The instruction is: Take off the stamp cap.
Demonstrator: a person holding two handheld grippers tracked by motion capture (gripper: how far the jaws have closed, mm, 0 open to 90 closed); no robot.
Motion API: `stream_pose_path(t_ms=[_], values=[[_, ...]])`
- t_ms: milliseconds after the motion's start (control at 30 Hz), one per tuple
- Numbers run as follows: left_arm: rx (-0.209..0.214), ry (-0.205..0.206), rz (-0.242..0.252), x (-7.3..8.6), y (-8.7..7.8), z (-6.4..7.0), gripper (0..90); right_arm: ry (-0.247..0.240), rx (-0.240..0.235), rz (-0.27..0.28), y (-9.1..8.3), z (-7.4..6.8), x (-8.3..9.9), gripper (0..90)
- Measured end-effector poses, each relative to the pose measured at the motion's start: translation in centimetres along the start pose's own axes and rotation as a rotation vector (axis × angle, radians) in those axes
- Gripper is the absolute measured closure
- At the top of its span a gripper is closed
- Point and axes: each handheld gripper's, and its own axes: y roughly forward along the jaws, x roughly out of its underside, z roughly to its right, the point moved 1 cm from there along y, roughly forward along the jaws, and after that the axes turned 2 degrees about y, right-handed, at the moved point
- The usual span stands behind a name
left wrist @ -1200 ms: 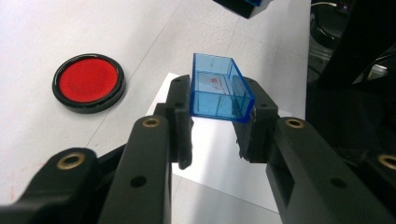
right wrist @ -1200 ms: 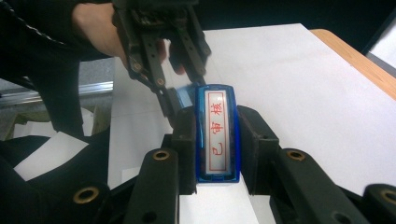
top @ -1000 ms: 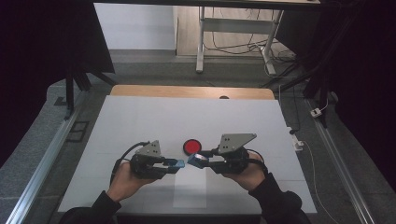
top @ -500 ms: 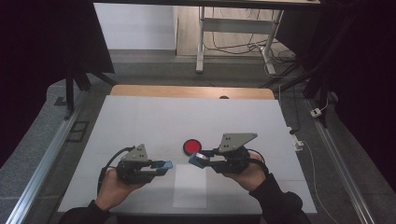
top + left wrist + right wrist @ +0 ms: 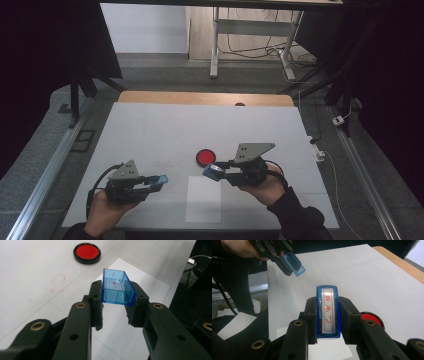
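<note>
My left gripper [image 5: 113, 306] clamps the clear blue cap [image 5: 116, 287]: light, rigid, slippery, held by its side walls. My right gripper [image 5: 328, 315] grasps the stamp [image 5: 328, 311] by its flanks, lower centre.

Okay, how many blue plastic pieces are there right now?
2. A clear blue cap sits between the left gripper jaws; the blue stamp is in the right gripper.

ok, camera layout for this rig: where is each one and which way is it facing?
High view: fixed above the person's side, looking forward and down on the white table; both forearms and hands enter from the bottom.
Left gripper view: rides the left gripper, looking along its black jaws at a clear blue plastic cap.
Right gripper view: rides the right gripper, clamping a blue rectangular stamp.
Shared: the round red ink pad.
</note>
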Motion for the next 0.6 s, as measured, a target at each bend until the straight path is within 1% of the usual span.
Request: stream_pose_path(t_ms=[100,167,267,367,500,600], values=[[-0.01,-0.017,0.005,0.7,-0.6,0.0,68.6,0.003,-0.003,-0.004,-0.1,0.0,0.0,70.3],[-0.023,-0.019,0.007,1.2,-1.0,-0.1,68.7,0.002,0.003,-0.011,-0.1,0.0,0.1,70.3],[-0.033,-0.047,0.008,1.8,-1.6,-0.2,68.7,0.0,0.002,-0.008,-0.1,0.0,0.1,70.3],[-0.044,-0.063,0.004,2.3,-2.0,-0.2,68.6,0.003,0.003,-0.006,-0.1,0.0,0.2,70.3],[-0.059,-0.071,0.005,3.1,-2.7,-0.2,68.6,0.005,0.01,-0.005,-0.1,0.0,0.2,70.3],[-0.067,-0.097,0.005,3.8,-3.2,-0.3,68.6,0.0,0.018,-0.006,-0.1,0.0,0.3,70.3]])
